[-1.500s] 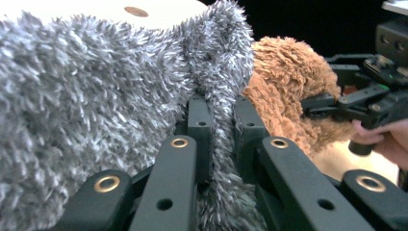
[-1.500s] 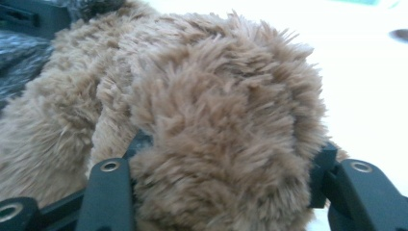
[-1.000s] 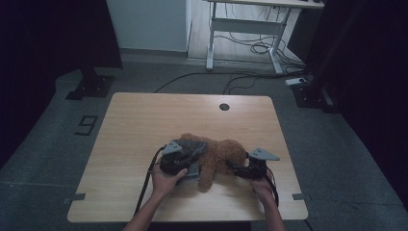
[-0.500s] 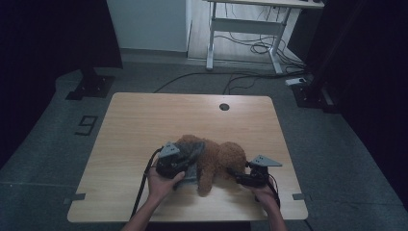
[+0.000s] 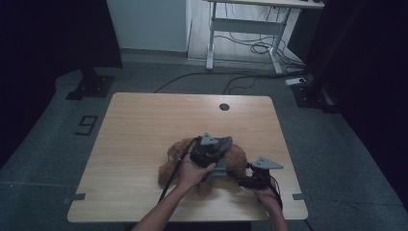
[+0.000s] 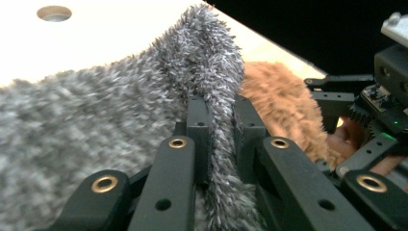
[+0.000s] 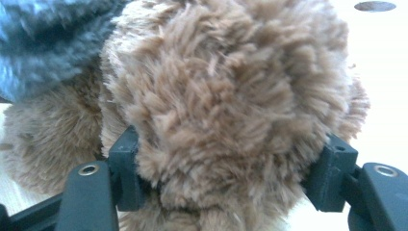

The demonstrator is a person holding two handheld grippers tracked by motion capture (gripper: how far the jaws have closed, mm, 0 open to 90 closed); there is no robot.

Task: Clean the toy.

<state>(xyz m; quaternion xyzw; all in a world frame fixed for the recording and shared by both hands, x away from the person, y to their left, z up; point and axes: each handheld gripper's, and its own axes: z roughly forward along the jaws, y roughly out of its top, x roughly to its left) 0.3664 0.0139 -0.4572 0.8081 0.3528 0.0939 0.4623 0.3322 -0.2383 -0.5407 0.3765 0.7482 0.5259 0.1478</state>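
The fluffy brown plush toy point(image 5: 235, 161) lies near the front edge of the pale wooden bench point(image 5: 144, 125), between both hands. The left tool point(image 6: 220, 120) is clenched on a fold of fuzzy grey knitted cloth point(image 6: 96, 125) draped over the toy; the right tool point(image 7: 231, 168) has its jaws pressed into a round brown limb, having just been closing on it. Judging by this, both grips are made, but working the grey cloth on or off the toy is barely begun

My left gripper point(image 5: 217, 166) is sitting on the plush toy point(image 5: 238, 159) — my right gripper point(image 5: 248, 180) just right of it. The toy is lying on the table point(image 5: 144, 125), near its front edge.
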